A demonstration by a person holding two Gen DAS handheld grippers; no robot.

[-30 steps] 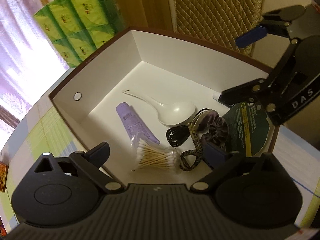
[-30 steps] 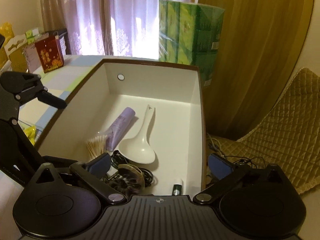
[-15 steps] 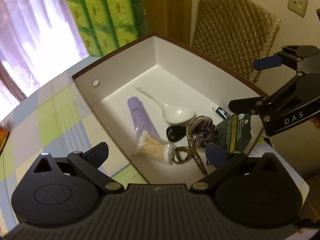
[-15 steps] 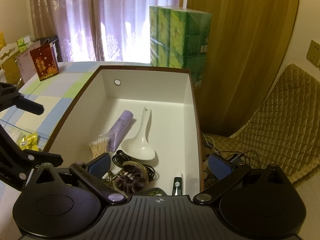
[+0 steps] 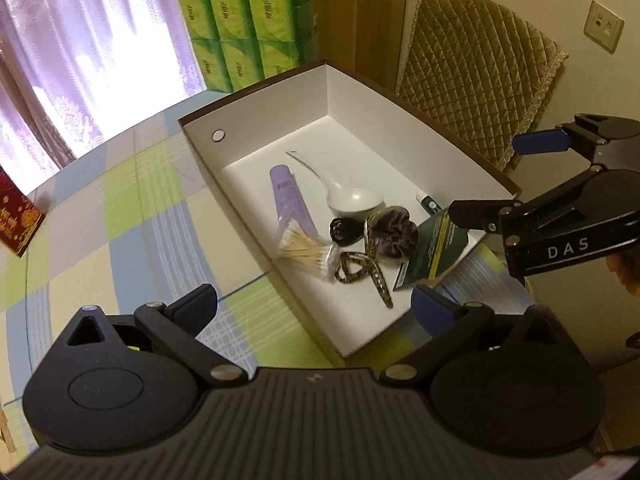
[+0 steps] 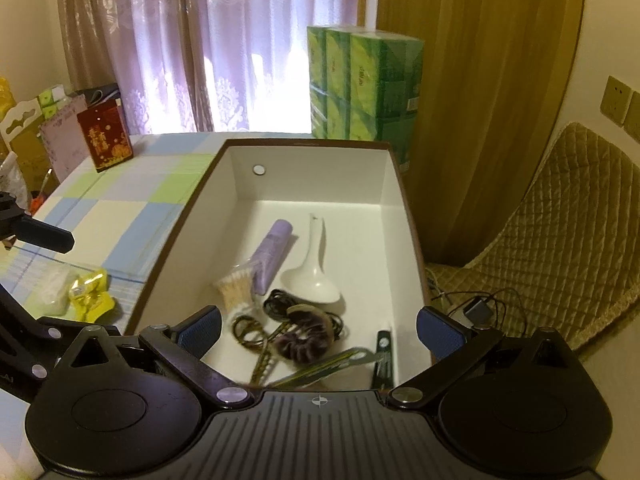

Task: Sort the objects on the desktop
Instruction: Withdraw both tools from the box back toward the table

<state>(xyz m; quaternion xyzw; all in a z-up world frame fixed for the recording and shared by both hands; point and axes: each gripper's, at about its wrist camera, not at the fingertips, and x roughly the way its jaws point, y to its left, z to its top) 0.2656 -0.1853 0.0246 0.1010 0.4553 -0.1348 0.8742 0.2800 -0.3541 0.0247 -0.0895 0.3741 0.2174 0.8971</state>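
Left gripper (image 5: 314,304) fingers spread wide, empty; right gripper (image 6: 319,330) likewise (above box (image 6: 404,200)).

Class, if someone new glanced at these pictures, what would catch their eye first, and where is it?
Probably the open white box on the checked tablecloth, with a white spoon, purple tube and cotton swabs clustered inside. Behind it, green tissue packs stand stacked by the curtain.

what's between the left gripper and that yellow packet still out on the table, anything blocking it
Nothing visible does. The yellow packet lies on bare tablecloth left of the box, a pale packet beside it. The left gripper, open, hangs above the box's near end.
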